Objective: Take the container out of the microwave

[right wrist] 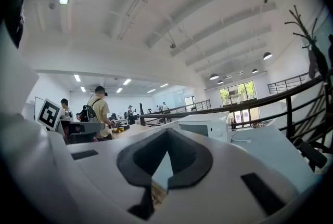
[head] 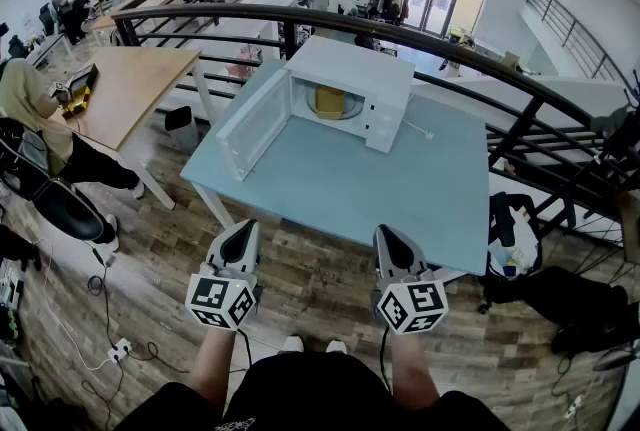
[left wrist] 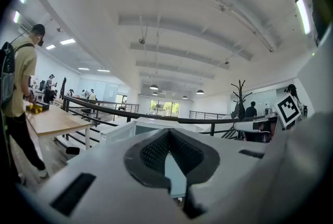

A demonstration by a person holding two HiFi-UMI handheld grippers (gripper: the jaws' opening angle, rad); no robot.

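Far back on the blue desk [head: 400,199], the microwave [head: 352,79] is standing with its door [head: 255,124] swung wide to my left. The yellow container [head: 329,101] is sitting inside the cavity, well apart from both of my tools. I am holding the two grippers low and close to my body, short of the desk's near edge. The left gripper [head: 243,229] is showing its fingers [left wrist: 148,153] clenched tip to tip with nothing between them. The right gripper [head: 390,233] is looking the same, its fingers [right wrist: 138,158] pressed together and empty.

As I judge it, the reach is only beginning, so I am thinking about how to make it clean:

- **Which tool:** The open door is crowding the left side, so I am favouring the right gripper for the reach.
- **Opening the fingers:** I am meaning to spread them before they enter the opening, since the cavity is probably leaving little room to do it inside.
- **Approach:** I am planning to come in level and straight, clear of the frame and the door edge.
- **Grasp:** From here I cannot tell what the container's rim or wall is like, so I am holding off on choosing a grip until I am closer. A firm pinch on one wall seems likeliest.
- **Withdrawal:** I am intending to lift only slightly, then draw it straight back and keep it upright in case it is holding something.
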